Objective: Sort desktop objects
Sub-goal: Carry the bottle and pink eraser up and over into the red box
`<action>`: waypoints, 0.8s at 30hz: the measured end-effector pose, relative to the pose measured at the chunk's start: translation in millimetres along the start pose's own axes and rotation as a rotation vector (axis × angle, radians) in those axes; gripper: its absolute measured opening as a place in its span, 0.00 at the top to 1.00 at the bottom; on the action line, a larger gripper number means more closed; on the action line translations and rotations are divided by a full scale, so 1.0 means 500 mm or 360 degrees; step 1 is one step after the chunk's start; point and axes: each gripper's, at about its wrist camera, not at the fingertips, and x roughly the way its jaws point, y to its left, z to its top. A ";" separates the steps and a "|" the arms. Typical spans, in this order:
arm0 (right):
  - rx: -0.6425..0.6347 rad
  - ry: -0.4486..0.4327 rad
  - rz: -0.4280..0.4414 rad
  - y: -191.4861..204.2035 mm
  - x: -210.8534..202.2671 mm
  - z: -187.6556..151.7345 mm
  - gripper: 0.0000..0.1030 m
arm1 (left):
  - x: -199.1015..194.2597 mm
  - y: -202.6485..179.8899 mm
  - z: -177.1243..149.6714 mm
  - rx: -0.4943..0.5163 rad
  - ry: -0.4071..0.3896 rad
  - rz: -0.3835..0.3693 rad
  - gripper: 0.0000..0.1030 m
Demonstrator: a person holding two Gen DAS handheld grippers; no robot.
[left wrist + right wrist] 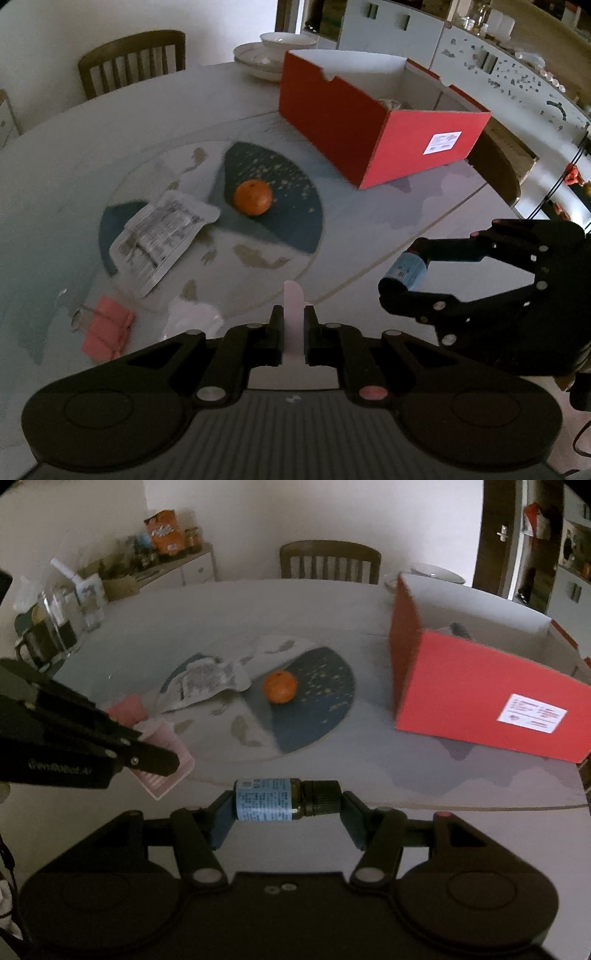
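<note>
My left gripper [294, 325] is shut on a thin pale pink card [294, 314] held edge-on; it also shows in the right wrist view [166, 764]. My right gripper [286, 799] is shut on a small brown bottle [280, 799] with a blue label, held sideways above the table's near edge; the bottle also shows in the left wrist view [406, 271]. An orange [253, 197] lies on a round patterned mat [258, 251]. A silver foil packet [162, 240] lies left of it. An open red box [369, 122] stands at the back right.
A pink binder clip [107, 328] and a crumpled white tissue [192, 317] lie near the left gripper. Stacked white bowls [269, 55] stand behind the box. A wooden chair [328, 563] stands at the far side. Glass jars [62, 616] stand at the far left.
</note>
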 end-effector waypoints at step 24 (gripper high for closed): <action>0.0056 -0.0142 -0.0044 -0.220 -0.137 0.082 0.42 | 0.008 -0.166 0.149 0.0138 -0.0139 -0.0011 0.91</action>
